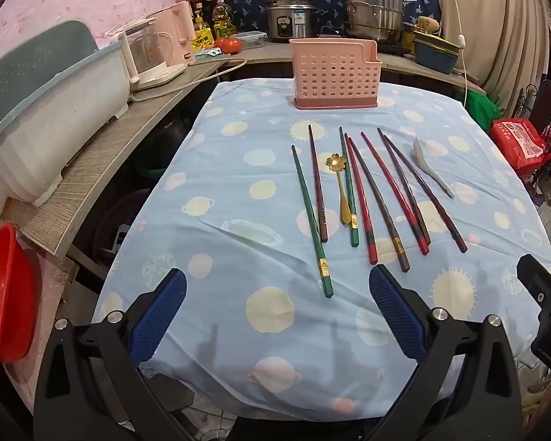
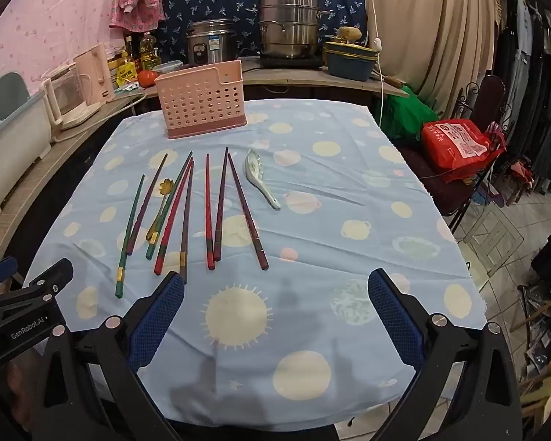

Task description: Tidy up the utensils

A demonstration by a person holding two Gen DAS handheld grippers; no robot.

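Note:
Several chopsticks [image 1: 363,198] in green, red and dark brown lie side by side on the blue tablecloth [image 1: 238,154], also in the right wrist view [image 2: 209,213]. A gold flower spoon [image 1: 339,183] lies among them. A white ceramic spoon [image 1: 431,169] lies to their right, also in the right wrist view [image 2: 262,180]. A pink perforated utensil holder [image 1: 335,73] stands empty at the far edge, also in the right wrist view [image 2: 202,99]. My left gripper [image 1: 277,316] is open above the near table. My right gripper [image 2: 275,316] is open, near the chopstick ends.
A counter on the left holds a dish rack [image 1: 47,110], a kettle [image 1: 147,55] and oil bottles. Steel pots [image 1: 373,7] stand behind. A red basin [image 1: 3,294] sits low left. A red bag [image 2: 455,143] lies on a chair at right.

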